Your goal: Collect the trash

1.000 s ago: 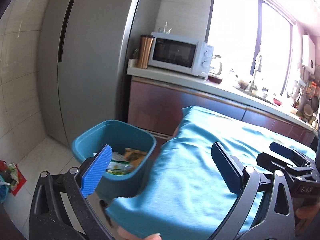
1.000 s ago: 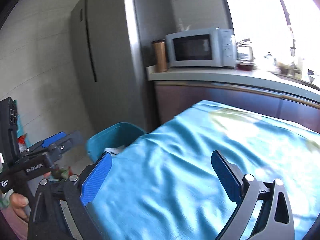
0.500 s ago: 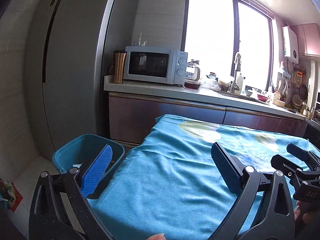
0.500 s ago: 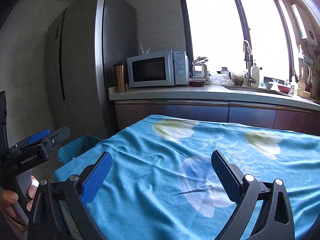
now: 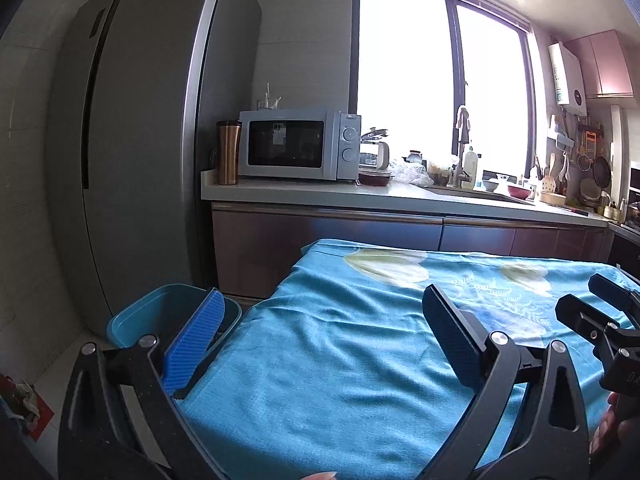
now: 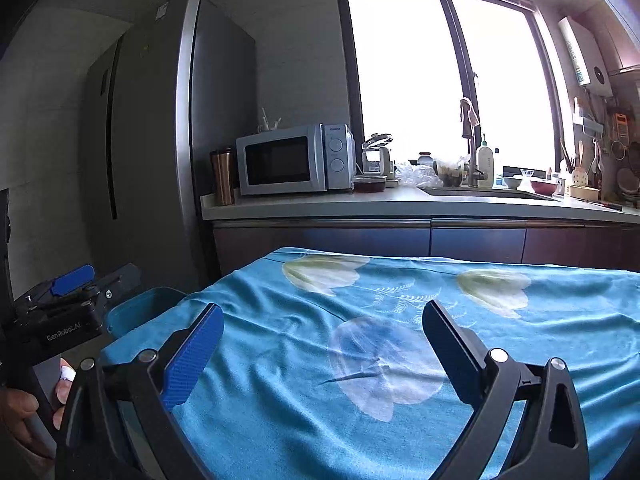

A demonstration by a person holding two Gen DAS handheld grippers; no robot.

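Teal cloth (image 6: 304, 360) printed with pale flowers covers the counter that fills the lower half of both wrist views. Your left claw (image 5: 320, 344) is spread wide with nothing between its fingers, and your right claw (image 6: 322, 346) is spread wide and empty too. Both hang just above the near edge of the cloth.

No loose trash shows anywhere on the cloth. The task's receptacle, a teal bin (image 5: 132, 320), stands on the floor at the lower left of the left wrist view, just beside the counter's left corner and in front of the tall grey refrigerator (image 5: 140, 160). In the right wrist view only a sliver of the bin (image 6: 140, 308) shows, lower left, behind the other claw's body.

To do this step well, I judge you should sweep both cameras slowly over the counter and floor before committing to a reach, keep the claws apart, and keep the bin's rim in sight so a later drop lands inside.

Several things are hard to make out. The bin's inside is hidden by the left claw's blue pad, so its contents cannot be told. A crumpled red and pale object (image 5: 24, 400) lies on the floor at the far lower left edge, cut off; it may be trash. The window is blown out white, and the clutter along the back worktop near the microwave (image 5: 298, 144) is too small to identify.
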